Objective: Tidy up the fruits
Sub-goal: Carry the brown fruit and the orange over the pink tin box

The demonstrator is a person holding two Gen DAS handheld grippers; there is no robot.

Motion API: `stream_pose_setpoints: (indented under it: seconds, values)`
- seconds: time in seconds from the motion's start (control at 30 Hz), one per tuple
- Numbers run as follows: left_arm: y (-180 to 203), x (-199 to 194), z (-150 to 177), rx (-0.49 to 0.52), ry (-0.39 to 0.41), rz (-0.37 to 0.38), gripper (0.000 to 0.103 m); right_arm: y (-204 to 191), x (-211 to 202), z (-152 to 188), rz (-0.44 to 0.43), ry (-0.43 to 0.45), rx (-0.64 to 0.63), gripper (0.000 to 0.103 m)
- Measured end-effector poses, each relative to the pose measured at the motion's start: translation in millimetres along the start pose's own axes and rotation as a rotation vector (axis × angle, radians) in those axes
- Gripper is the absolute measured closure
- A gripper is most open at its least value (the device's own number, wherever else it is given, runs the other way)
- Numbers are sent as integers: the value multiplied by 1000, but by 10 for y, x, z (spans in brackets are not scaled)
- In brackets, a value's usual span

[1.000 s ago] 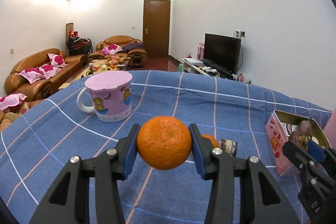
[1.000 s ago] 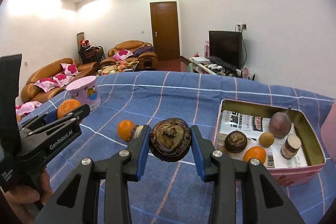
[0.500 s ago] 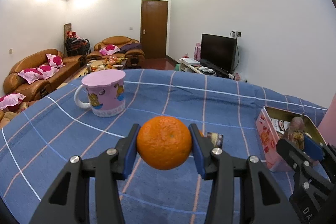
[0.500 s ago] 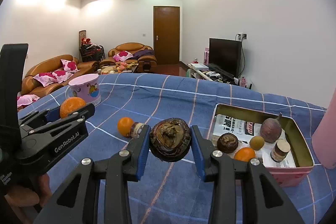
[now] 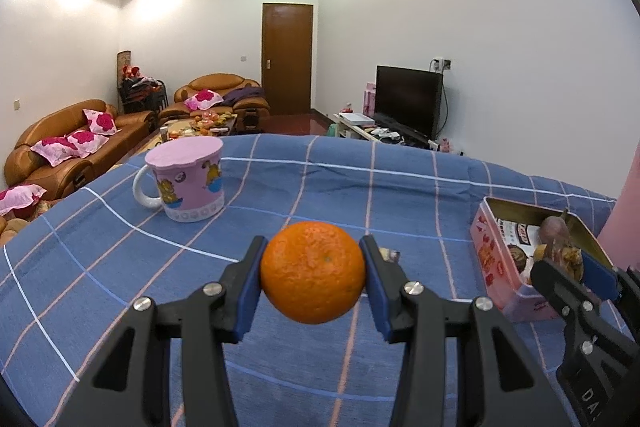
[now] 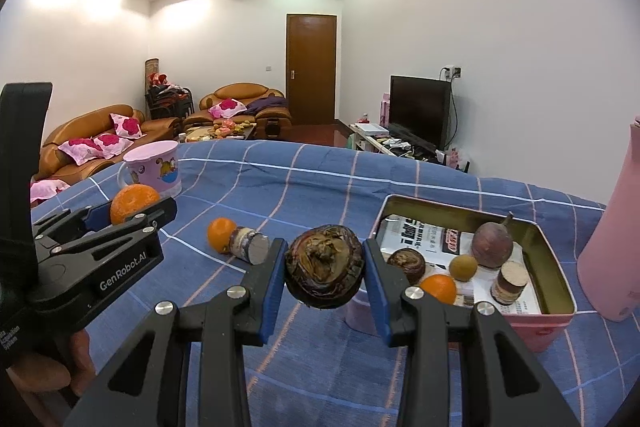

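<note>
**A:** How's that round, pebbly-skinned orange [image 5: 313, 271] going to handle? It's up off the blue checked tablecloth [image 5: 304, 187], between the pads of the left gripper [image 5: 313, 277].

**B:** Probably light and firm with a grippy peel. Held across its widest part, where it should be — pads clamped on both sides, jaws only partly apart.

**A:** And the dark, wrinkled brown fruit [image 6: 324, 271]?

**B:** Looks leathery, maybe a bit soft, so I'd go easy on the squeeze. The right gripper [image 6: 325, 277] is clamped on it at mid-height, just beside the open pink tin box [image 6: 554, 331] — more fruit already sits in there. One small orange [image 6: 220, 234] lies loose on the cloth.
</note>
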State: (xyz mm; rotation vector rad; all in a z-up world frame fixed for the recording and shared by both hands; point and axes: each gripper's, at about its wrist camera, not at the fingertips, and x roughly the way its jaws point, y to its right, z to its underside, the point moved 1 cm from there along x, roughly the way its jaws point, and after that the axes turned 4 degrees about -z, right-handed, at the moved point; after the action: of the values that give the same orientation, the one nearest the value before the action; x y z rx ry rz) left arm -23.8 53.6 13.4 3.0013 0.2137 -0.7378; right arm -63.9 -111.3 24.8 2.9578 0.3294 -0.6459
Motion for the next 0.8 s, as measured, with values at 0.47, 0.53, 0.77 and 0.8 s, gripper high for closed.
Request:
stream_pose_setpoints:
  seconds: [0.47,0.53,0.77,0.8]
  values:
    - [403,-60,35,61,4,37,55,231,-114,40,36,12,-2,63]
    - [492,-67,39,72,5,50,55,298,-121,40,45,12,5,63]
    - [794,-73,50,114,1,88,55,572,-141,54,77,9,38,63]
    - [855,-68,52,124,-3,100,55,601,-142,55,79,9,41,63]
